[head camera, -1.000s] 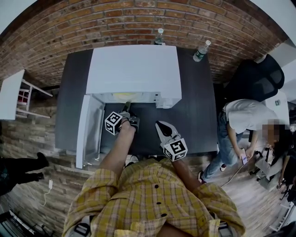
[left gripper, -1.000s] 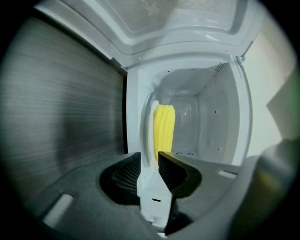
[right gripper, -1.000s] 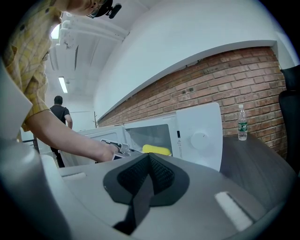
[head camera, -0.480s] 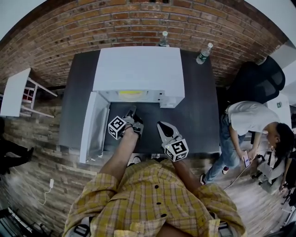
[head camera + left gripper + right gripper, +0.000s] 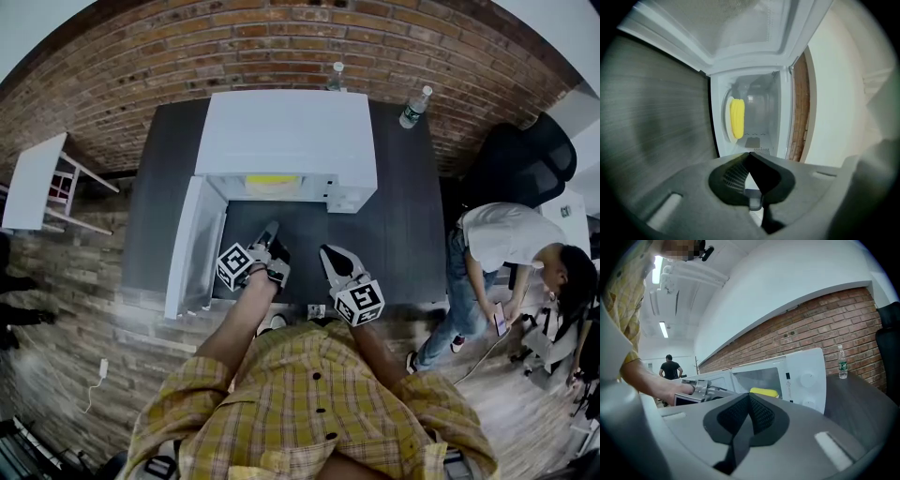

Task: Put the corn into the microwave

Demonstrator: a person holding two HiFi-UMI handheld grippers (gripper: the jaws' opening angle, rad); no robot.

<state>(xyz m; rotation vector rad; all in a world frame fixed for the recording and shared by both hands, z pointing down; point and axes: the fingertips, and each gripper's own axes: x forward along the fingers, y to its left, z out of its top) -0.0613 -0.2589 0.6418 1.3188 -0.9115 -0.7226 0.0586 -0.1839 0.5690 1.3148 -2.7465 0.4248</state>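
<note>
The yellow corn (image 5: 272, 180) lies on the plate inside the white microwave (image 5: 286, 131), whose door (image 5: 192, 248) hangs open to the left. In the left gripper view the corn (image 5: 737, 118) sits deep in the cavity, well beyond the jaws. My left gripper (image 5: 270, 232) hovers over the dark table (image 5: 394, 234) in front of the opening; its jaws are closing, tips meeting on nothing (image 5: 750, 153). My right gripper (image 5: 329, 254) stays beside it, shut and empty (image 5: 750, 394), and also sees the corn (image 5: 764, 392).
Two water bottles (image 5: 337, 75) (image 5: 412, 106) stand behind the microwave by the brick wall. A person (image 5: 497, 253) stands off the table's right end near a black chair (image 5: 520, 159). A small white table (image 5: 33, 178) is at the left.
My left gripper has drawn back from the microwave's mouth toward me. The corn stays inside. My right gripper has hardly moved.
</note>
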